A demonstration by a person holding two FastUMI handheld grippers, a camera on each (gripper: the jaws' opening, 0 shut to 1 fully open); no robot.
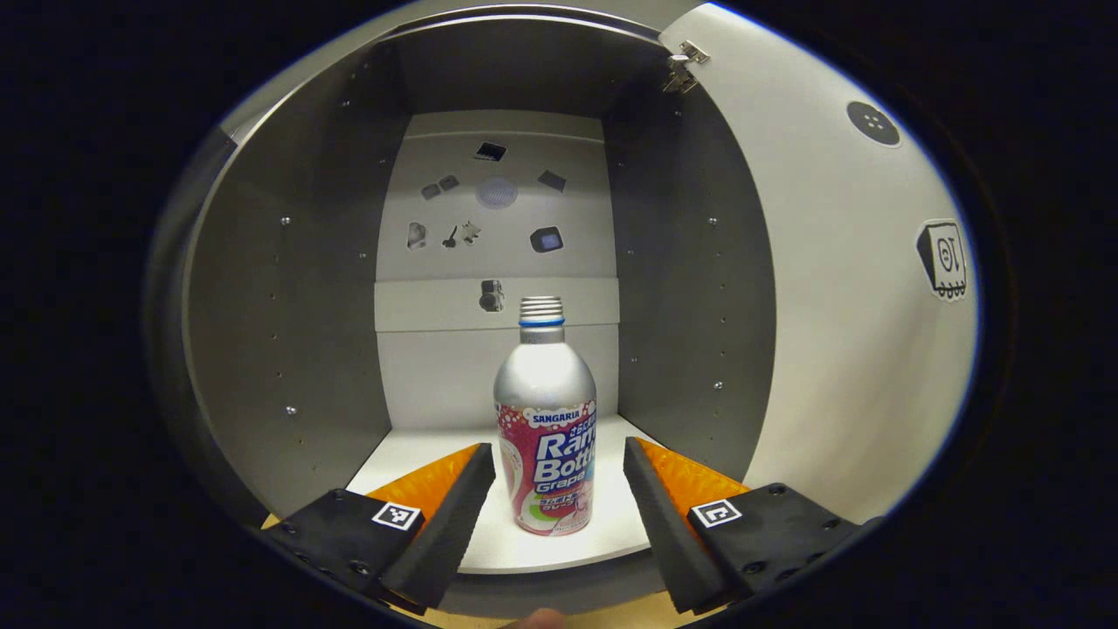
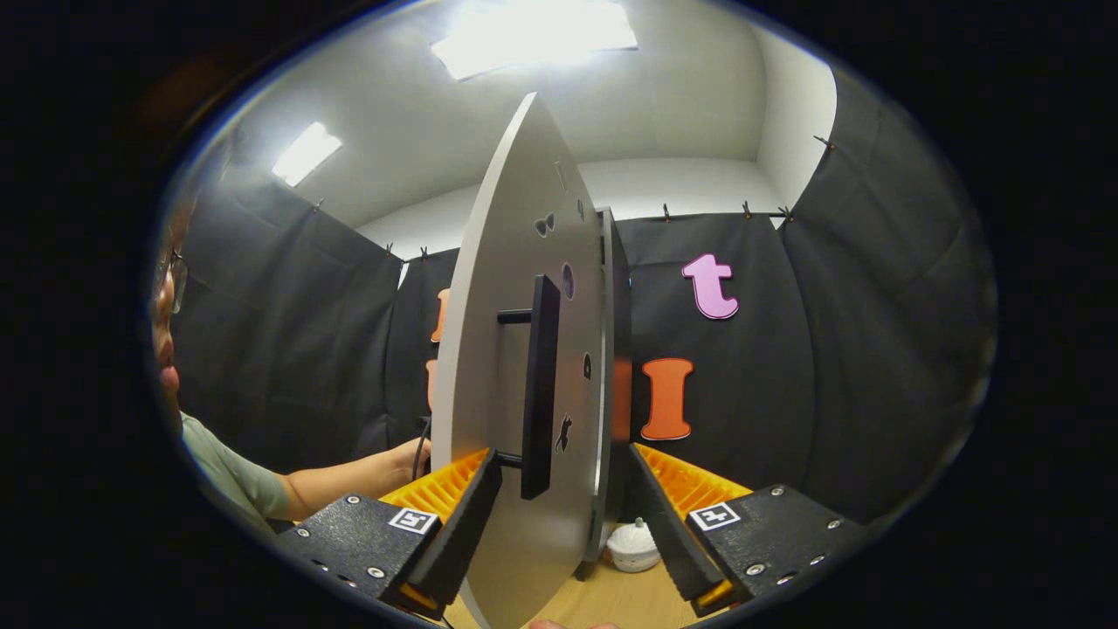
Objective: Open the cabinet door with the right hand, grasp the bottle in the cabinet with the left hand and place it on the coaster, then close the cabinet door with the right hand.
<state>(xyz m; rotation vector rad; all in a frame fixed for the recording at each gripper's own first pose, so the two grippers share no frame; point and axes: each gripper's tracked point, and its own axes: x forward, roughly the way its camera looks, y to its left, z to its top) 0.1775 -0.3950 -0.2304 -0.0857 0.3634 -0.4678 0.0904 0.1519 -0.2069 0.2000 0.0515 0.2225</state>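
A: Left gripper (image 1: 559,502) state?
B: Spread wide, fingers (image 1: 454,515) either side of the bottle (image 1: 546,437), not touching it. Bottle's upright on the cabinet (image 1: 262,306) floor, near front edge, cap off.
A: Right gripper (image 2: 563,507)?
B: Released too, straddling the cabinet door (image 2: 498,367) edge-on; door's swung open. Black handle (image 2: 540,384) sits just above its left finger, can't tell if touching. Small white object (image 2: 632,546) low by the cabinet, on wood tabletop (image 2: 603,603).

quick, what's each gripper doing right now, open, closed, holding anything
Left gripper: open, fingers either side of the bottle, not pressing it.
Right gripper: open, fingers straddling the cabinet door by its handle.
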